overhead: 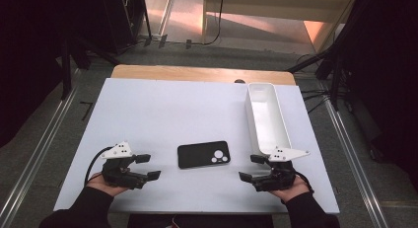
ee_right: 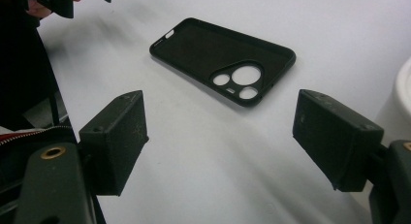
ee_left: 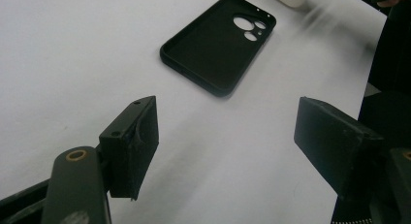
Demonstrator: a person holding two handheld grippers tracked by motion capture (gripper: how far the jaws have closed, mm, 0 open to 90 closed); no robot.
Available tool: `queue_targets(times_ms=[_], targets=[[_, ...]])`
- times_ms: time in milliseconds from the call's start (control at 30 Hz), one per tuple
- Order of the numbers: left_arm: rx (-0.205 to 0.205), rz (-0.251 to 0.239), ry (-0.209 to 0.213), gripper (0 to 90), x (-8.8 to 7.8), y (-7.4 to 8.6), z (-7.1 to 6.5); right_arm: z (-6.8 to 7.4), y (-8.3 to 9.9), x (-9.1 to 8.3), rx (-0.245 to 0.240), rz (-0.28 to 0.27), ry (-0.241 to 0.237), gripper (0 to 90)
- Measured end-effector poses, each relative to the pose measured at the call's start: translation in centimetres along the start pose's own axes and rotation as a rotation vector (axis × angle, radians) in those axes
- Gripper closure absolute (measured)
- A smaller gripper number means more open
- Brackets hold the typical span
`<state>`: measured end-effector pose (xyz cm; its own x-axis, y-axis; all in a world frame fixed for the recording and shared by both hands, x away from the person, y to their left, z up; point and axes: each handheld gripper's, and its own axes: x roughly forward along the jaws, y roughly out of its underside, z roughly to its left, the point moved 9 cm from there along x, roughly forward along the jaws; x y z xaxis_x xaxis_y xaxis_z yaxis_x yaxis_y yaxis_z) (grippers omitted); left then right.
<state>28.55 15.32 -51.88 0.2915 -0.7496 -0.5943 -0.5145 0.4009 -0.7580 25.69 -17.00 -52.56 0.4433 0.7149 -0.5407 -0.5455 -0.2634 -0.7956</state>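
Two grippers rest low on the white counter [overhead: 148, 109], with nothing between them and the case. Left gripper [overhead: 148, 167]: fingers released, empty. Midway lies the black phone case [overhead: 203, 154], flat, hollow side up. Right gripper [overhead: 251, 168]: fingers released, empty, its plate just beside the long white tray [overhead: 256, 122].

Grey floor [overhead: 59, 134], metal rails [overhead: 34, 159], dark curtains [overhead: 29, 50], wooden table edge [overhead: 197, 73]
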Motion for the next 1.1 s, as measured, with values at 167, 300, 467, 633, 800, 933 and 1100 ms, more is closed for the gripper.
queue_targets(times_ms=[167,300,467,633,800,933,1100], targets=[[0.001,0.002,0.002,24.0,0.01,0.02,-0.03,0.03,-0.03,-0.02,0.018,-0.002,0.000,18.4],[-0.002,0.011,0.003,24.0,0.05,0.11,-0.06,-0.07,-0.05,-0.07,0.024,-0.004,0.009,18.4],[-0.006,0.004,0.003,24.0,0.01,0.11,-0.04,-0.03,-0.15,-0.07,0.020,-0.005,0.010,18.4],[-0.005,0.010,0.004,24.0,0.04,0.11,0.01,-0.07,-0.03,-0.08,0.023,0.004,0.011,18.5],[-0.005,0.008,0.009,24.0,0.18,0.11,-0.04,-0.08,-0.06,-0.10,0.021,0.003,0.017,18.5],[-0.005,0.009,0.009,24.0,0.20,0.10,-0.05,-0.09,-0.08,-0.09,0.020,0.001,0.017,18.4],[-0.007,0.007,0.007,24.0,0.16,0.05,-0.01,-0.05,-0.03,-0.09,0.023,0.006,0.014,18.4]])
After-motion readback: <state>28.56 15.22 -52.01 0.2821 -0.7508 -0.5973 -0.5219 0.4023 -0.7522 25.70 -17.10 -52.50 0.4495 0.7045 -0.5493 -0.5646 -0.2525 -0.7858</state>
